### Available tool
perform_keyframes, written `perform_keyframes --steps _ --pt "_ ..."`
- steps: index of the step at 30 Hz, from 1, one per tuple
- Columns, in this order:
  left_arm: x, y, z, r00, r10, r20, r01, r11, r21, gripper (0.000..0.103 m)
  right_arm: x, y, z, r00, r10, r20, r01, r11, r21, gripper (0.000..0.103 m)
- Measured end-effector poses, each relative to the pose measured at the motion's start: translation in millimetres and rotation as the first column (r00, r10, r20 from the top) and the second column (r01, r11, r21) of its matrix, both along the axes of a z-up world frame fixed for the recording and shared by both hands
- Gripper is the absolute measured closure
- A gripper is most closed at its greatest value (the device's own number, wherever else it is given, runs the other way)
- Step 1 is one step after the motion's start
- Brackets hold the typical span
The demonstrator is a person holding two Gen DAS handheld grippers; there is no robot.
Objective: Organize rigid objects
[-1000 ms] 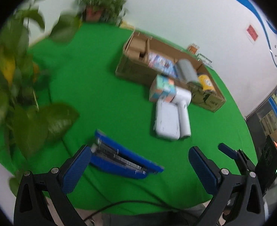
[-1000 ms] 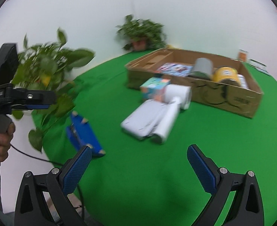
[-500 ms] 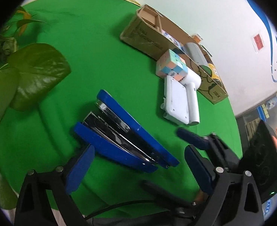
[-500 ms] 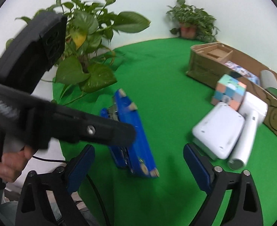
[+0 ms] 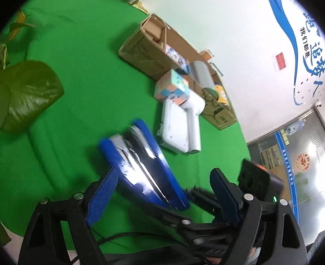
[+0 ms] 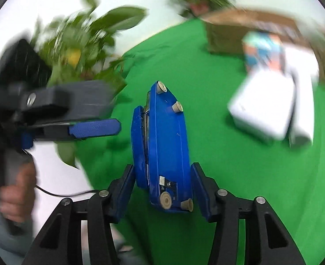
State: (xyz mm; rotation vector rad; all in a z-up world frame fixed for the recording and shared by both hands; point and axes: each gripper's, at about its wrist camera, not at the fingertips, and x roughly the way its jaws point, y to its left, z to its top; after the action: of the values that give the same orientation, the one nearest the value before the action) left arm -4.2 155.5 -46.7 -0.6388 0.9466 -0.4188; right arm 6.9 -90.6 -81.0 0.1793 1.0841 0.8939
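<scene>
Already several items sit in the cardboard box (image 5: 144, 50); the blue stapler (image 6: 162, 154), cube and white devices remain on the green cloth (image 5: 85, 88). Right gripper (image 6: 162, 190) jaws have just been closing around the stapler, pads beside it, contact unclear; left gripper (image 5: 162, 196) spread, also narrowing, stapler between its jaws.

A white wall (image 5: 228, 22) with a blue swoosh (image 5: 281, 17) stands behind; glass doors (image 5: 306, 154) glow at far right.

Both grippers (image 6: 161, 190) are black printed frames with textured blue pads (image 5: 100, 196) and silver screws (image 6: 221, 192). A thin black cable (image 6: 58, 193) trails off one.
</scene>
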Motion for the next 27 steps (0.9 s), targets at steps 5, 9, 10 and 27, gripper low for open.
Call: perform_keyframes --steps 5,9,10,27 --pt "3 -16 -3 1.000 -0.028 -0.001 0.028 0.999 -0.019 0.018 3 -55 -23 0.944 -0.087 -0.319 0.160 0.965 0.208 0.065" --pt "12 -34 -15 0.995 -0.087 -0.048 0.086 0.996 -0.021 0.018 -2 -74 -4 0.965 -0.227 -0.135 0.239 0.967 0.085 0.041" --pt "14 -39 -18 0.993 -0.100 -0.056 0.099 0.995 -0.028 0.018 -2 -76 2 0.966 -0.238 -0.098 0.244 0.968 0.064 0.039" --pt "17 -51 -32 0.981 -0.132 -0.140 0.135 0.991 0.011 0.018 -44 -28 5 0.933 -0.049 0.357 0.156 0.948 -0.277 0.026"
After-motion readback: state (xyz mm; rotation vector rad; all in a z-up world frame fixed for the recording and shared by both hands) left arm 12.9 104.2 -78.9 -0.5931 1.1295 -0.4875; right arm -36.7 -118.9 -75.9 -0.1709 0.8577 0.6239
